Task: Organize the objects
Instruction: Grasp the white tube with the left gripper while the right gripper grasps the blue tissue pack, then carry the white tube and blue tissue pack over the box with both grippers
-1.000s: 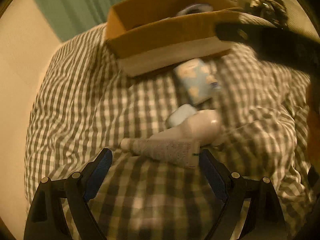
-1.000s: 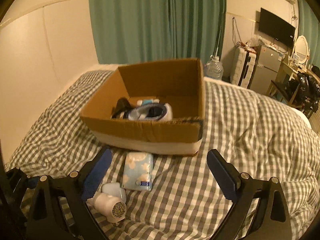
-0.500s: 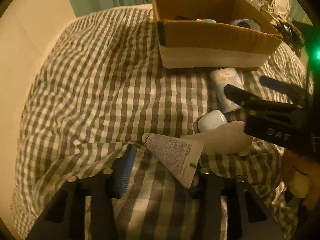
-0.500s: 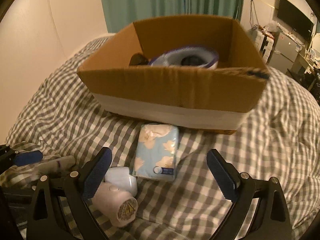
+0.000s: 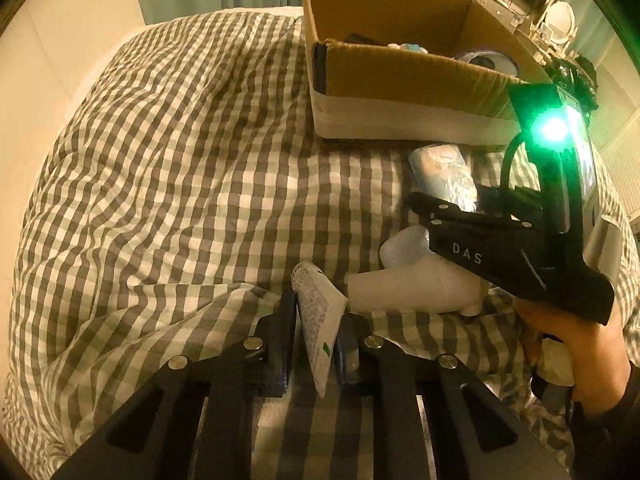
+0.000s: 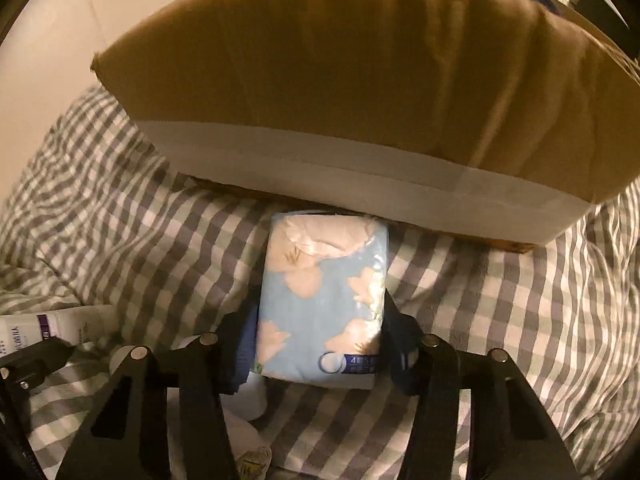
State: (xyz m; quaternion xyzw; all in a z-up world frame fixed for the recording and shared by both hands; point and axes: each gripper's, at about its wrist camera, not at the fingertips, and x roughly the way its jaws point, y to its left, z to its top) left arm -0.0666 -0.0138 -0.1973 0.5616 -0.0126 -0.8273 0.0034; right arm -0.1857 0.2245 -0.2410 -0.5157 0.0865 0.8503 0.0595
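On bed by box, left claw (image 5: 316, 340) closing on tube (image 5: 318, 320), right claw (image 6: 316, 344) closing on tissue pack (image 6: 322, 300).

On my checked bed (image 5: 168, 168): one cardboard box (image 5: 400, 76), one blue tissue pack (image 6: 324, 300), one printed tube (image 5: 318, 320), one white bottle (image 5: 412, 288), one small white case (image 5: 404, 246), and my two tools (image 5: 316, 344) (image 6: 320, 356).

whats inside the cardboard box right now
In the left wrist view the cardboard box holds a flat dark item, a small pale blue thing and a round white and purple object. The near wall hides the floor and anything lower.
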